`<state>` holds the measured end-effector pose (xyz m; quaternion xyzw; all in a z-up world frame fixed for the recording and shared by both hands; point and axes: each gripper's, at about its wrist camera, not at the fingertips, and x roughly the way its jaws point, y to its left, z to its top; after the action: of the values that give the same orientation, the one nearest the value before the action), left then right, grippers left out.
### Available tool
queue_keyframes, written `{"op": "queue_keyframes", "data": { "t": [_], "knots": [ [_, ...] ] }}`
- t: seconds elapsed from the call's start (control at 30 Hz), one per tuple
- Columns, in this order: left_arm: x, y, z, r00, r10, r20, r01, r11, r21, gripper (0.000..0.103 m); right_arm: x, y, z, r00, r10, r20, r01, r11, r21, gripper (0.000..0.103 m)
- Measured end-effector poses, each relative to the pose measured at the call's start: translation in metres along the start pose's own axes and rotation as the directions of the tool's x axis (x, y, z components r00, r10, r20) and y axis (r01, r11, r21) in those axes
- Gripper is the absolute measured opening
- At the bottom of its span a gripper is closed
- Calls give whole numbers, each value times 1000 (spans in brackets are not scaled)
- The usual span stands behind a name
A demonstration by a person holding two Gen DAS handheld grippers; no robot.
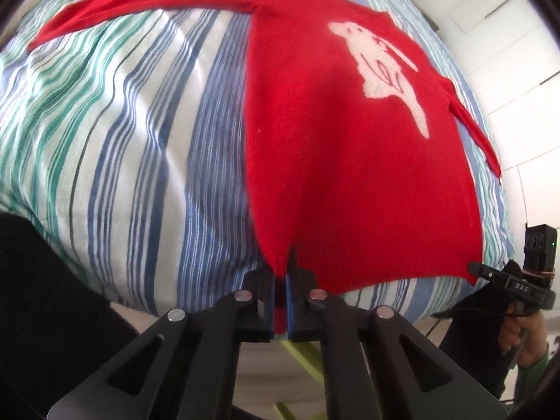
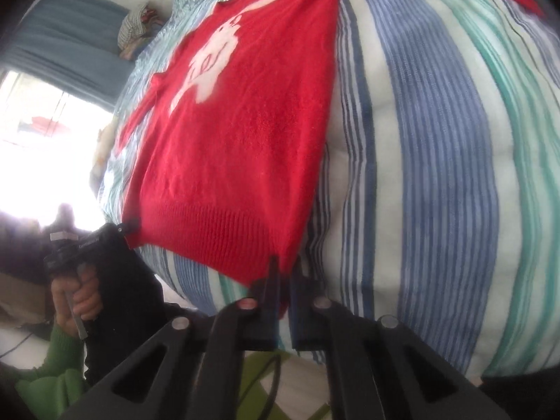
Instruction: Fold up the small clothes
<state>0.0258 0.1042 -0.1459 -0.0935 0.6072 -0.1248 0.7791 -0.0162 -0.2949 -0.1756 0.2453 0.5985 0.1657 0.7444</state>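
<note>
We see a bright red knit sweater (image 1: 336,161) bearing a white rabbit motif (image 1: 379,70) with thin red outline strokes inside it. Its hem (image 2: 210,231) is ribbed in the same red. The bedcover (image 1: 122,133) beneath is white, striped in blue, navy and teal green. Both the left claw (image 1: 281,280) and the right claw (image 2: 285,280) are black with silver rivets and blue pads (image 1: 289,301). A green sleeve (image 2: 59,360) shows beside the bed.
</note>
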Motion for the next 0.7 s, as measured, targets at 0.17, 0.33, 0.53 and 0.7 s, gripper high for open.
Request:
{"op": "queue_keyframes", "data": {
  "t": [0.17, 0.33, 0.53, 0.7],
  "knots": [
    [26, -9, 2, 991, 118, -58, -116, 993, 37, 2, 5, -8, -16, 998, -55, -36, 57, 997, 42, 3],
    [29, -15, 2, 985, 163, -46, -161, 986, 48, 6, 24, -21, -5, 997, -55, -50, 60, 992, 111, 3],
    [-14, -26, 2, 980, 187, 70, -192, 980, 60, 59, 3, -28, -14, 999, -16, -28, 20, 983, 182, 33],
    [-53, -28, 20, 954, 188, 234, -201, 979, 33, 66, -58, -43, -7, 989, -74, 130, 47, 979, 198, 39]
  ]
}}
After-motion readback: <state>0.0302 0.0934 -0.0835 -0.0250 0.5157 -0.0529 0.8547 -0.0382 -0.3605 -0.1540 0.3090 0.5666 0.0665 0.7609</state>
